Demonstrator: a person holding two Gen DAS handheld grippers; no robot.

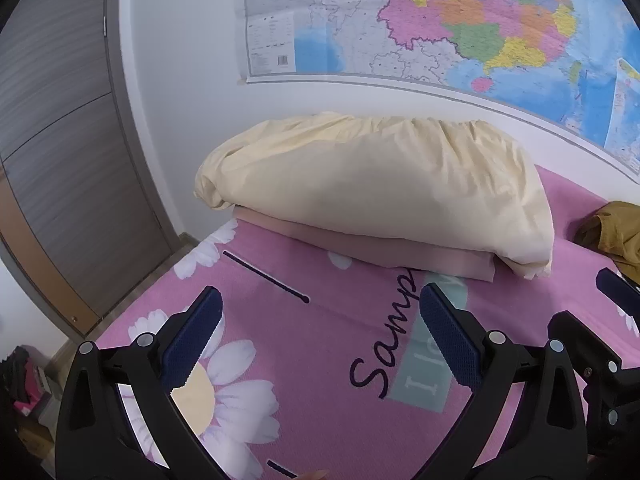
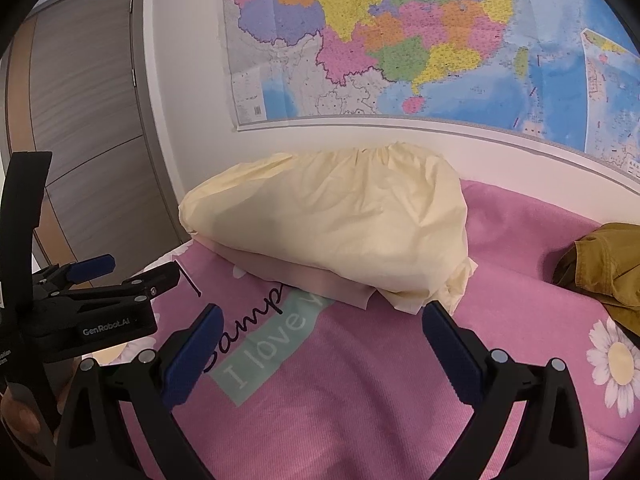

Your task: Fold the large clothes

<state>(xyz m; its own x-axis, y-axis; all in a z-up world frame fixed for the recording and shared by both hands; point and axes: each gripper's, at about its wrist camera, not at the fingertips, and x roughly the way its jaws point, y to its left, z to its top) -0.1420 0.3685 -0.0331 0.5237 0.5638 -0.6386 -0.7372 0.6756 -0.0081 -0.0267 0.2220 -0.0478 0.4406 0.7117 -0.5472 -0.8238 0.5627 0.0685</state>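
A mustard-brown garment lies crumpled on the pink bed at the far right; it also shows at the right edge of the left wrist view. My left gripper is open and empty, held above the pink flowered sheet. My right gripper is open and empty above the same sheet, to the left of the garment. The left gripper also appears at the left of the right wrist view.
A cream pillow lies on a folded pink blanket at the bed's head, against a white wall with a large colourful map. A grey-brown door stands at left. Clutter sits on the floor beside the bed.
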